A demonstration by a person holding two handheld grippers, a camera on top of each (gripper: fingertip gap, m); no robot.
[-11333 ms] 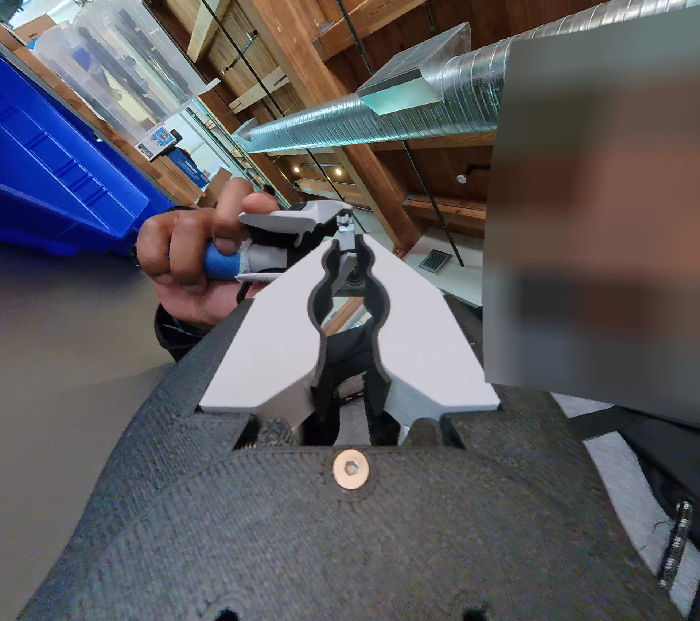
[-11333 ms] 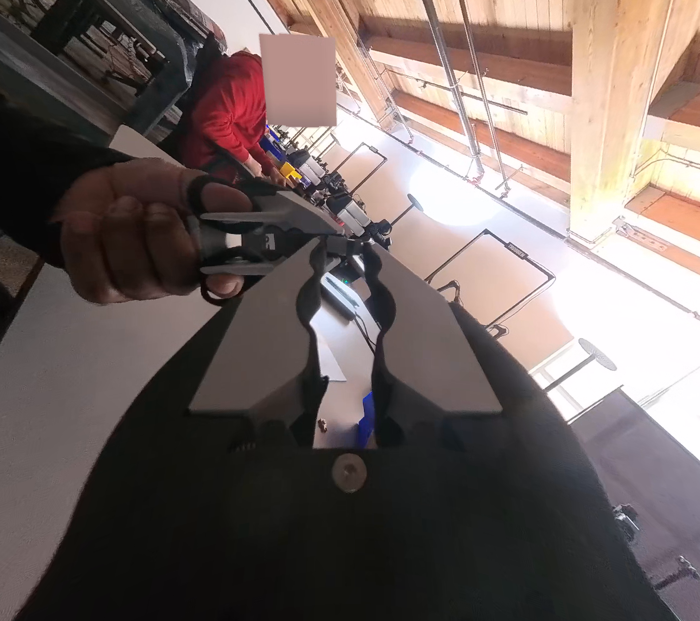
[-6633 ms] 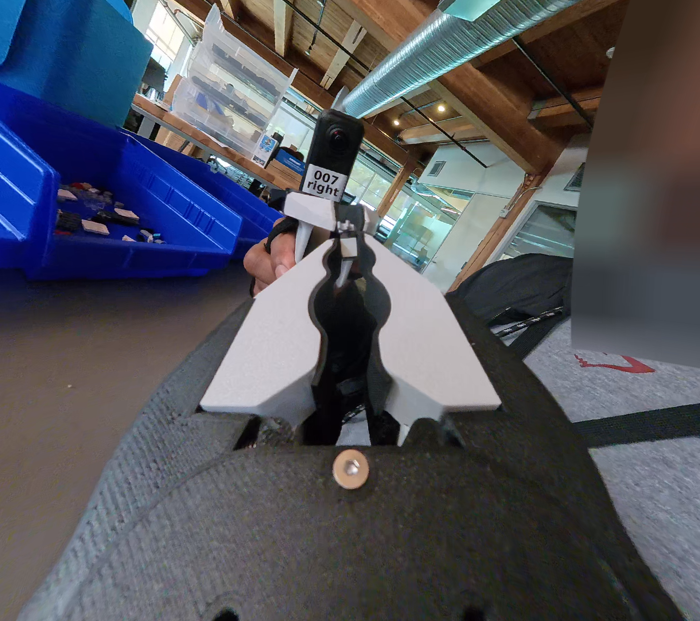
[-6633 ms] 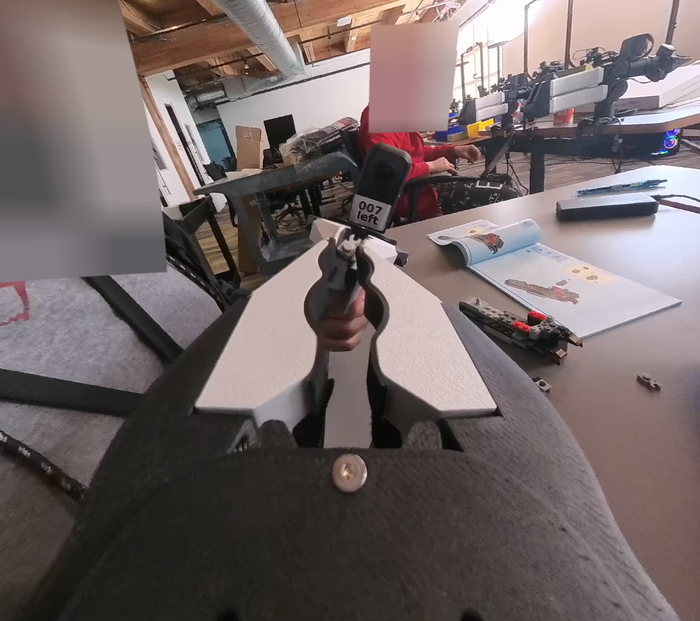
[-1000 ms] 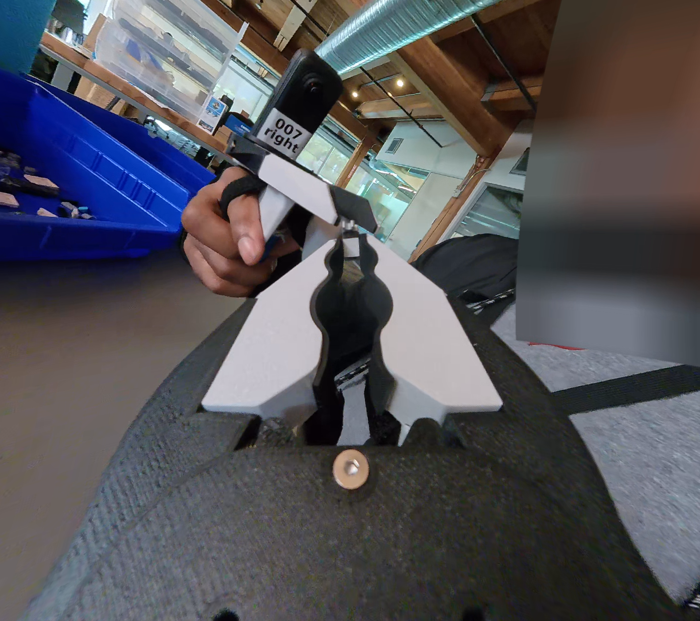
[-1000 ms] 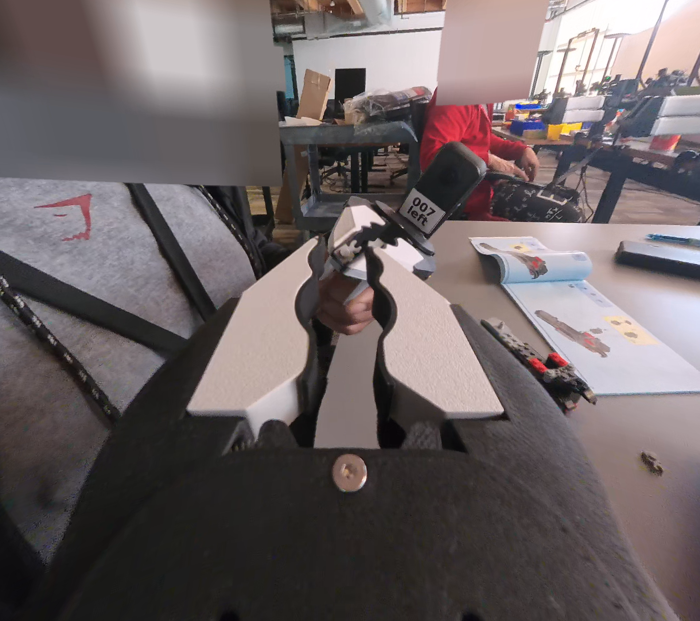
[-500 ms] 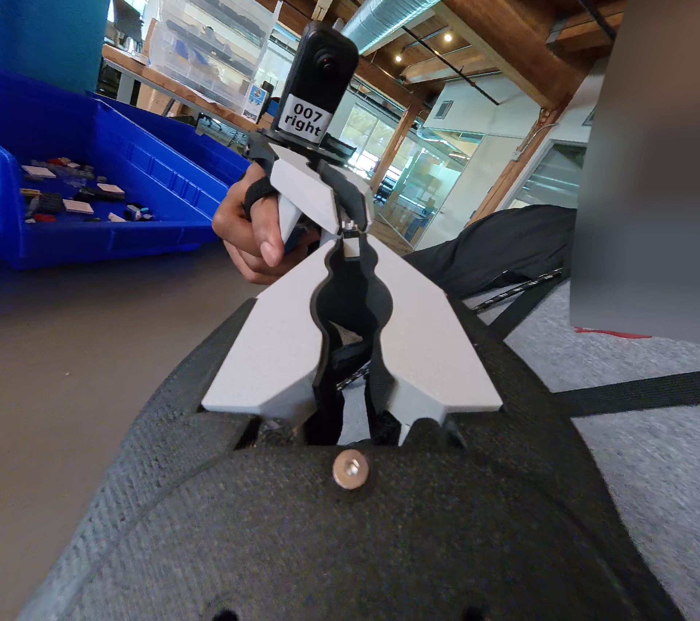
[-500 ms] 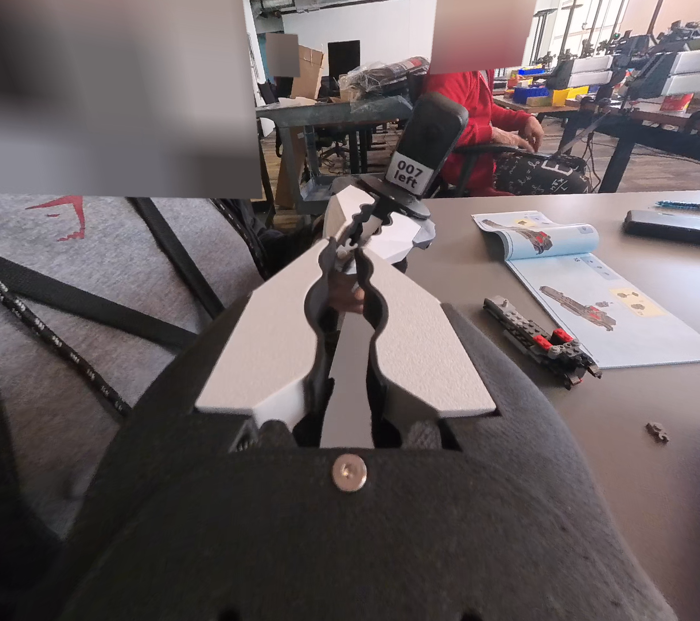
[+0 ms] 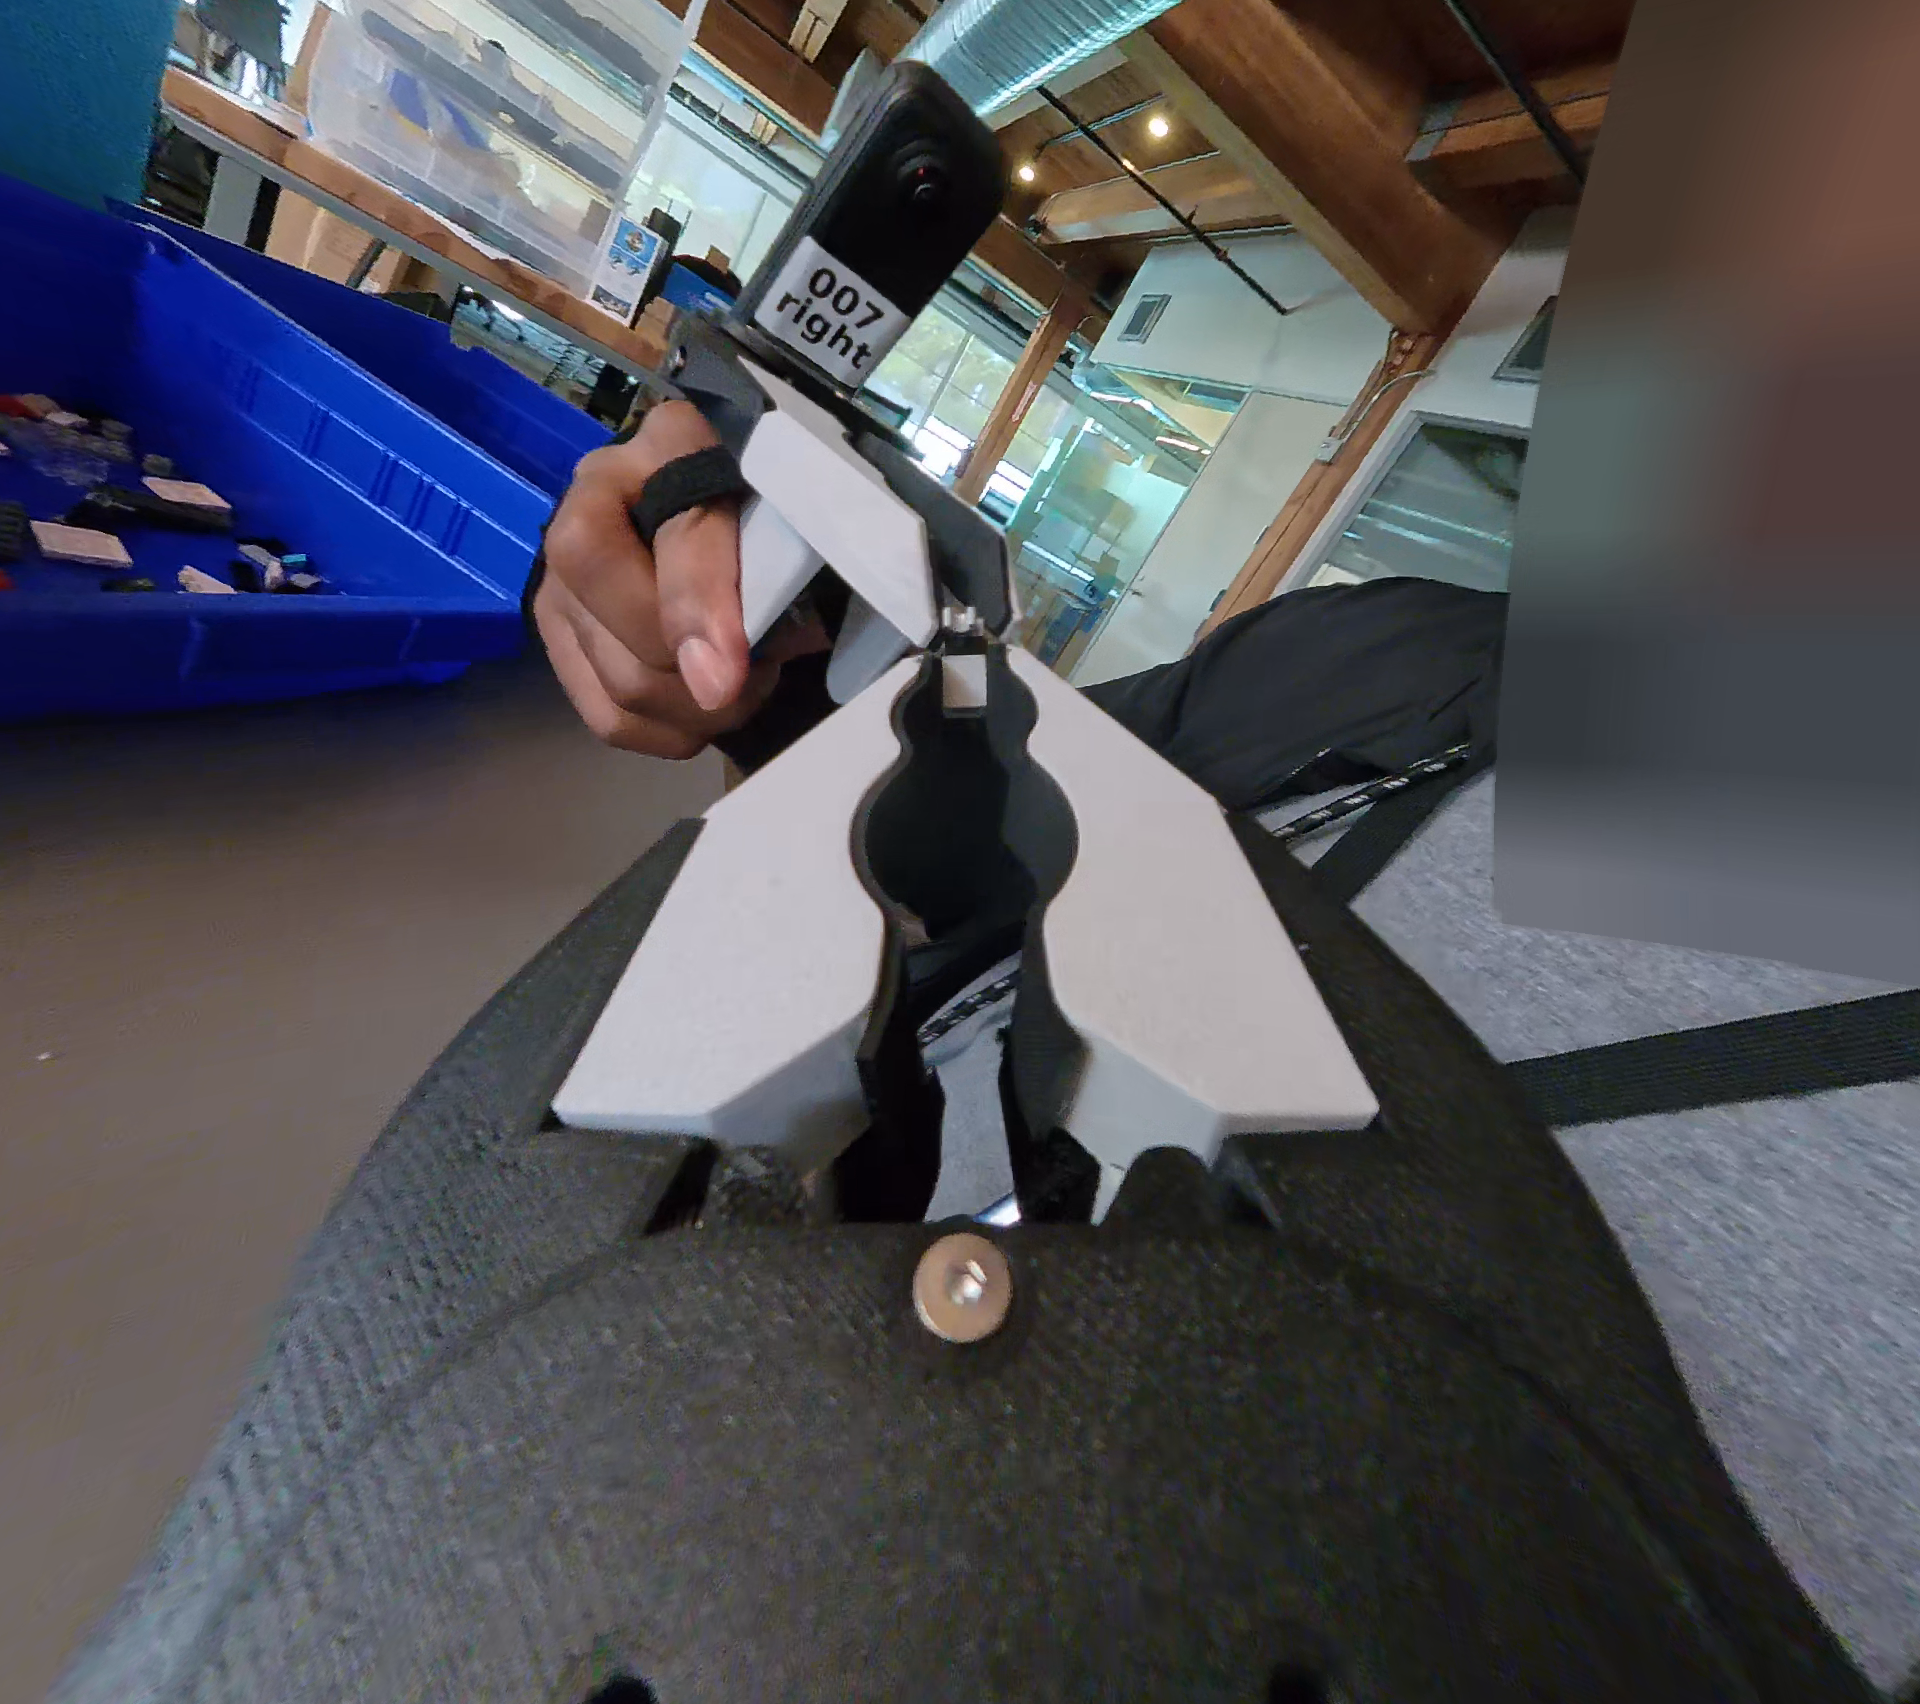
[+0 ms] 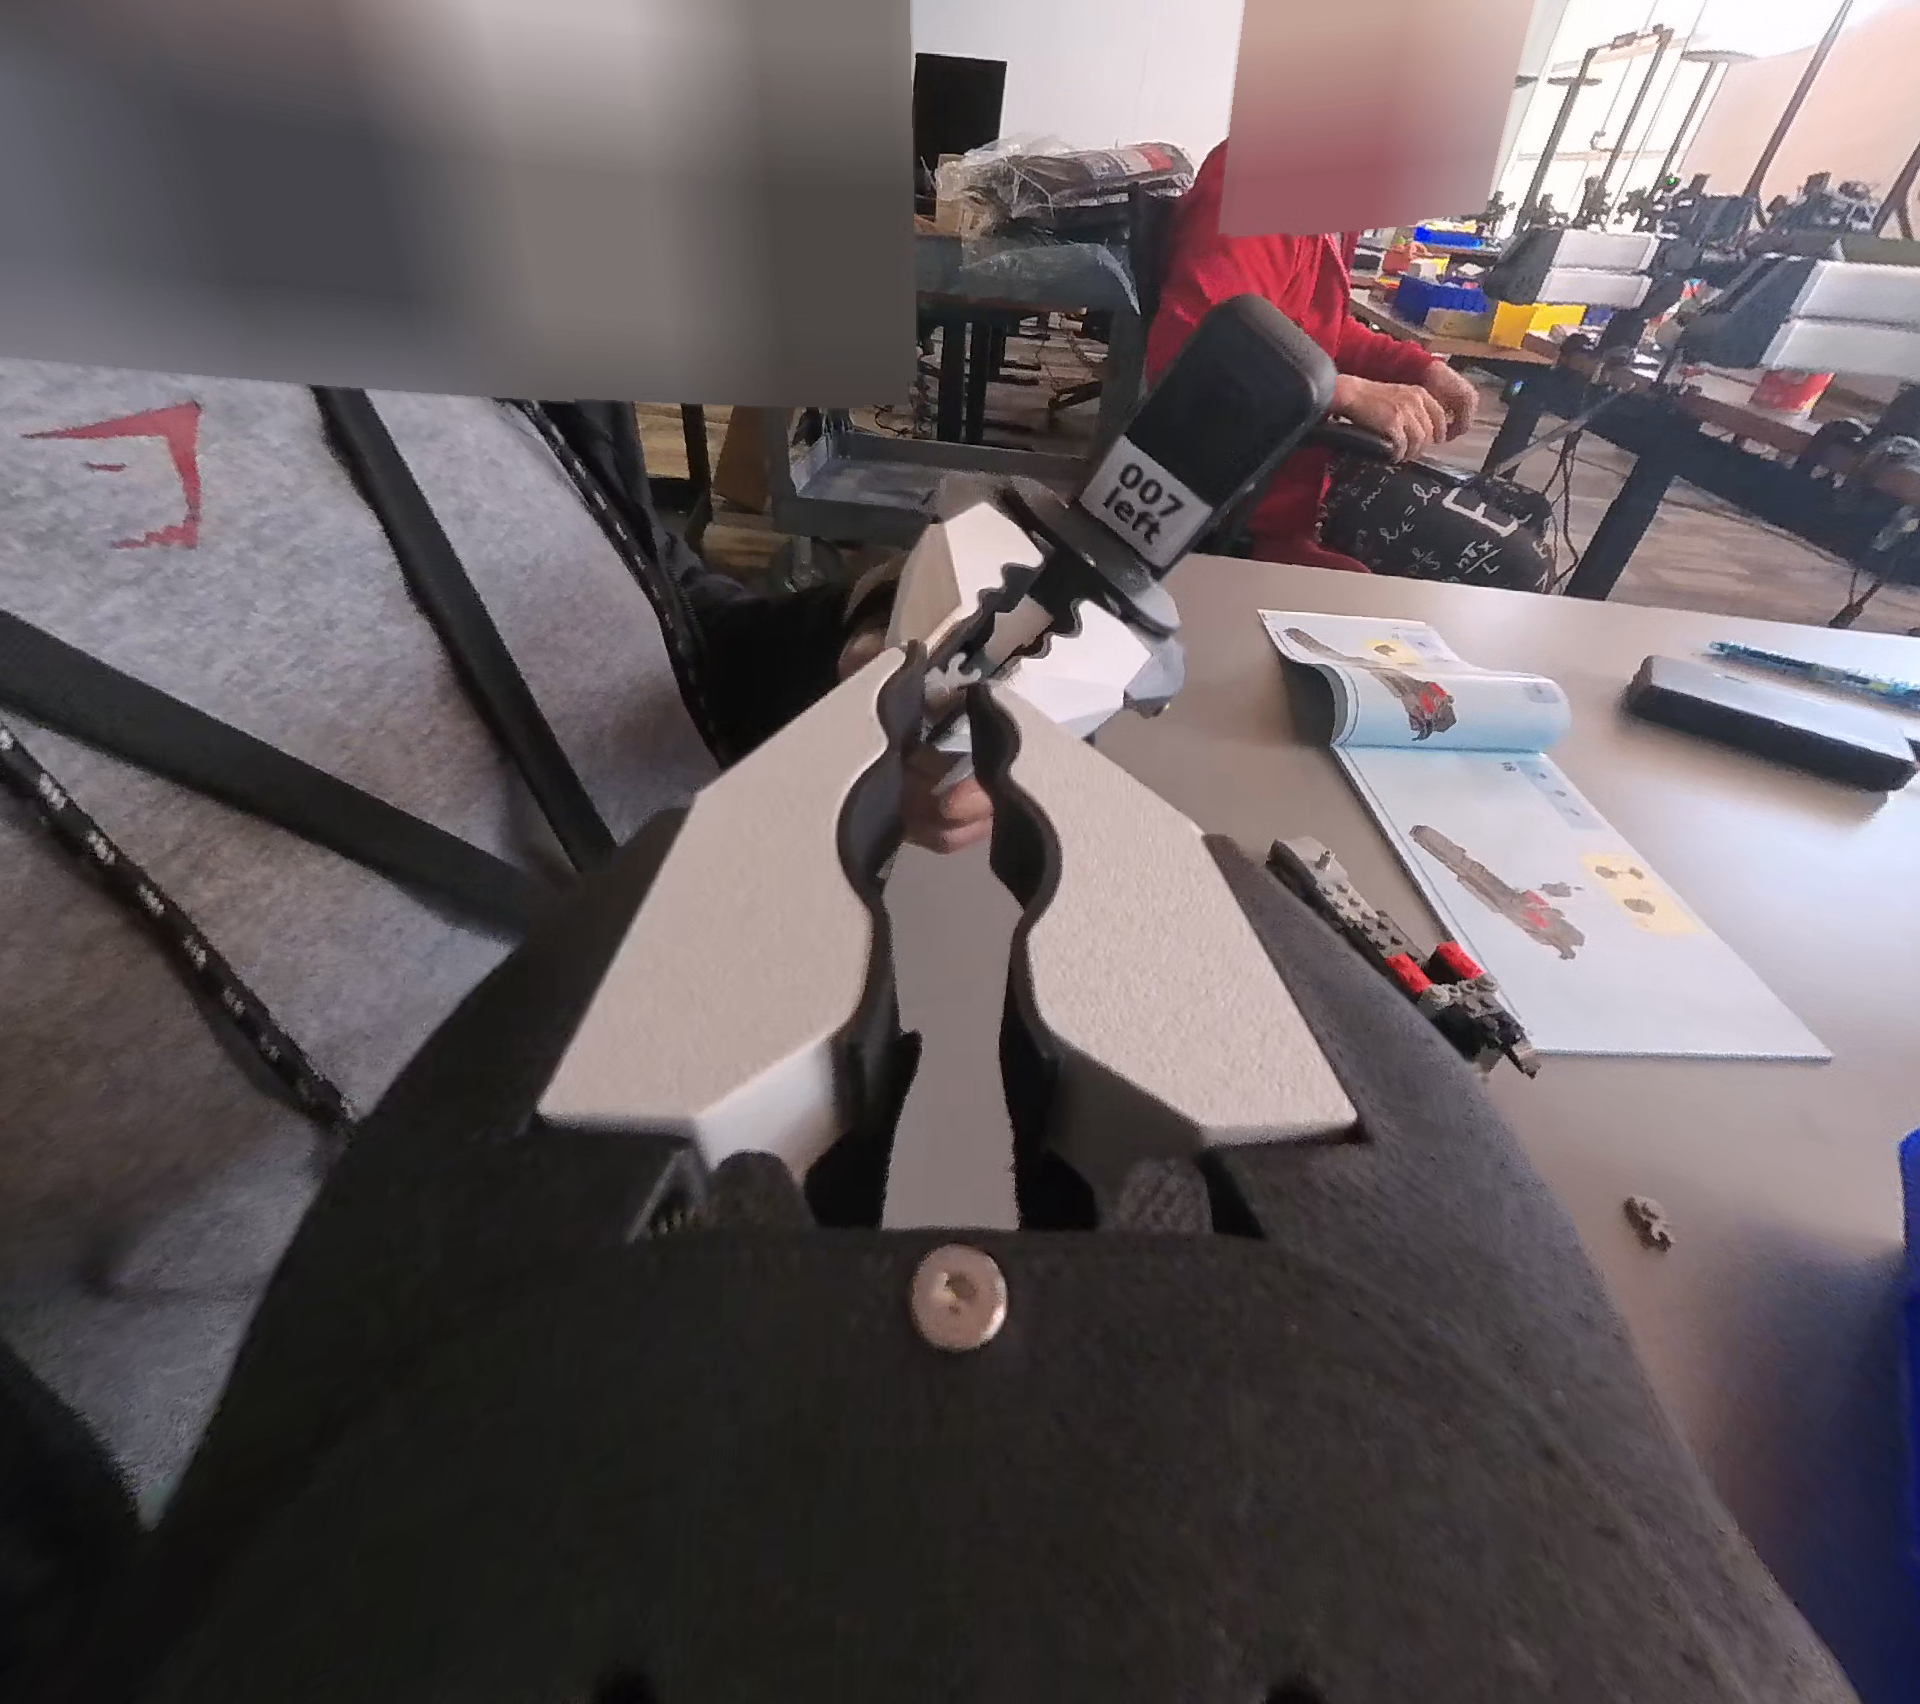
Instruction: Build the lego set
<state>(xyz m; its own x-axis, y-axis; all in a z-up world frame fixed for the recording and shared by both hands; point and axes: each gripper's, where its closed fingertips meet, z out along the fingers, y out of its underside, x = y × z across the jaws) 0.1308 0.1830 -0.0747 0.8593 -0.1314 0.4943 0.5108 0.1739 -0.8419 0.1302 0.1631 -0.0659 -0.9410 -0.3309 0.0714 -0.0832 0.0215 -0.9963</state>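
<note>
The two tongs meet tip to tip in mid-air above the near edge of the table (image 10: 1714,1166), close to the person's grey top. In the left wrist view the left tongs (image 9: 964,686) are nearly closed on a small pale piece (image 9: 964,680), which sits at their very tips. The right tongs (image 9: 961,615), held in the right hand (image 9: 634,605), pinch narrowly at the same spot from the far side; whether they hold that piece or a second tiny one pressed against it is too small to tell. The right wrist view shows the same meeting, with both pairs narrow and their tips touching.

Judging from this, the build is partway. The step in hand looks like joining or passing a small part off the table, away from the model.

Taking the meeting point as the landmark: the model (image 10: 1397,958), a long dark grey strip with red bits near one end, lies on the table to its right, well apart from both tongs, and its far end overlaps the open booklet (image 10: 1558,906). One loose dark piece (image 10: 1650,1224) lies on the table right of the landmark and nearer than the model. In the left wrist view, a blue bin (image 9: 343,449) of many unused parts (image 9: 114,522) stands beyond the landmark, so much seems left to add.
</note>
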